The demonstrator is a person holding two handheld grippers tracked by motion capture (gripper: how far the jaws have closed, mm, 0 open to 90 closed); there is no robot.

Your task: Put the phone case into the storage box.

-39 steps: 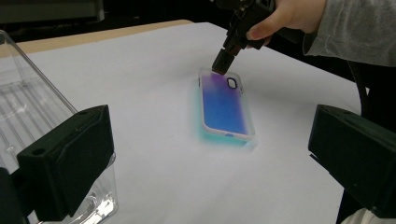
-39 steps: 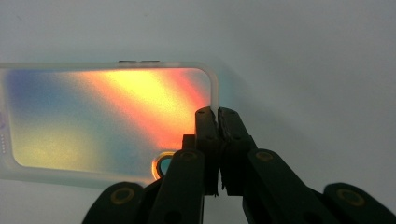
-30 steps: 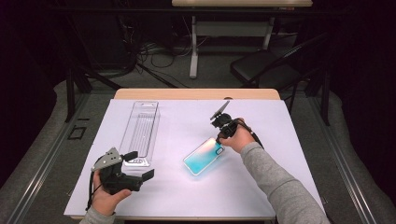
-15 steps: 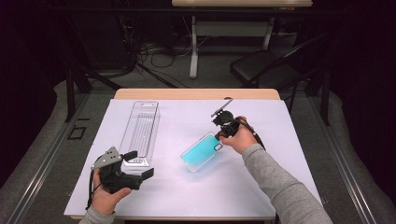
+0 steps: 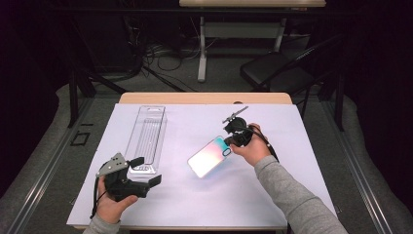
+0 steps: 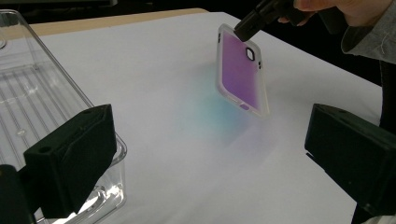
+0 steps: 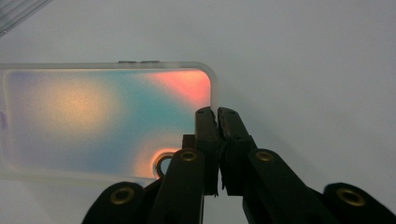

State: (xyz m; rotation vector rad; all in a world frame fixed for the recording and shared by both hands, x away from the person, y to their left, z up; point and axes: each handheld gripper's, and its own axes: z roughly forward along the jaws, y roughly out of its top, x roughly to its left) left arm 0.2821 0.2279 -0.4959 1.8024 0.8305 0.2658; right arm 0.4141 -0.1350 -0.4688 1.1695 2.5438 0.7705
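My right claw (image 5: 229, 141) is clamped on the top edge of the phone case (image 5: 210, 157), jaws pinched together beside the camera cutout. In the right gripper view the case (image 7: 107, 121) shimmers orange, teal and pink, with the jaws squeezing its end wall. In the left gripper view the case (image 6: 243, 70) hangs tilted, upper end raised in the right claw (image 6: 247, 28), lower end close over the white sheet (image 6: 187, 140) with a coloured glow cast beneath it; I cannot tell whether that end touches. From above, the case sits mid-desk, right of the clear tray (image 5: 146, 139).

My left claw (image 5: 146, 170) has its jaws wide apart, nothing between them, low over the desk (image 5: 204, 98) near its front left, just beside the tray's near end (image 6: 42, 107).
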